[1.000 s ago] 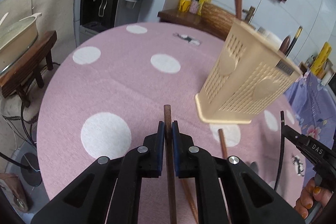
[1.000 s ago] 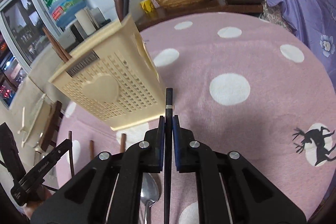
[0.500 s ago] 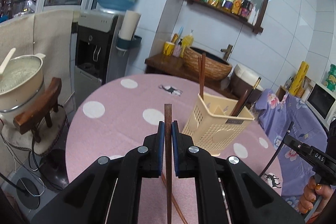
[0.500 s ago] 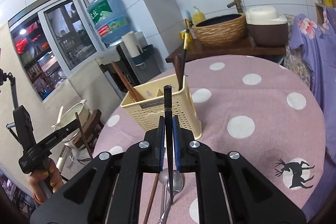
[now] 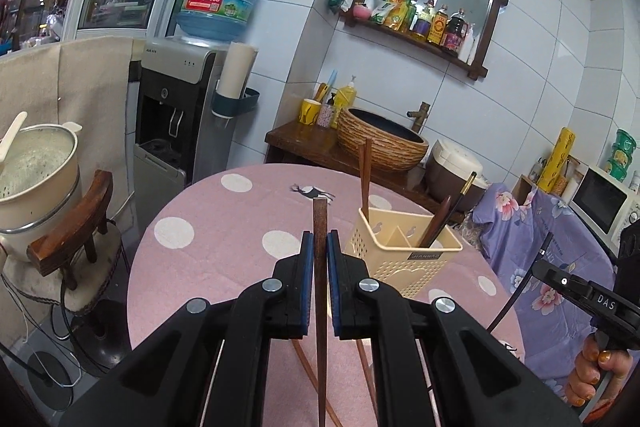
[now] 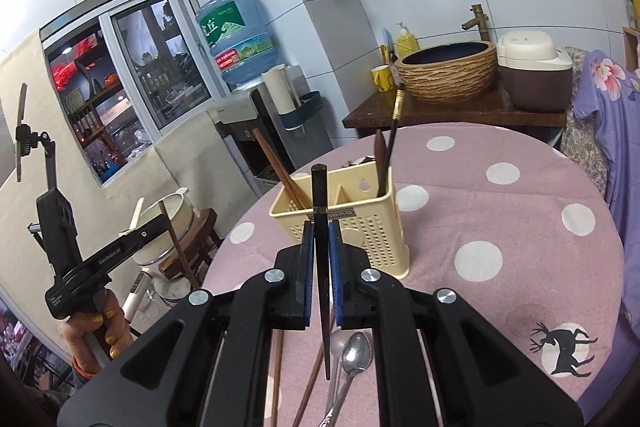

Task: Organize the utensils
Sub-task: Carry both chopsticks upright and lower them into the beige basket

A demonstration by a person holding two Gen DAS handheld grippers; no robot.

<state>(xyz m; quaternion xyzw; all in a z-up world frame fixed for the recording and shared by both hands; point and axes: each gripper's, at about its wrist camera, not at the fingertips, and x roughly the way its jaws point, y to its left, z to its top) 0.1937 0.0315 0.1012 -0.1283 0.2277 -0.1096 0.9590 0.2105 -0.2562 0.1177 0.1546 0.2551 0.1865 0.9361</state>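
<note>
My left gripper [image 5: 320, 247] was clamped on a brown wooden chopstick [image 5: 319, 227], its blunt end poking up toward 12 o'clock past the pads, and my right gripper [image 6: 321, 239] was pinched tight on a black chopstick [image 6: 320, 195]. The cream utensil basket [image 5: 404, 259] stood upright on the pink dotted tablecloth [image 5: 224, 227] at about 2 o'clock from my left jaws, already holding several sticks. Two spoons [image 6: 354, 359] and loose chopsticks lay on the cloth below my right jaws, toward 6 o'clock.

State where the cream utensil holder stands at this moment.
In both wrist views the cream utensil holder stands upright on the pink dotted tablecloth, just beyond the tongs, with the woven basin behind it.
</note>
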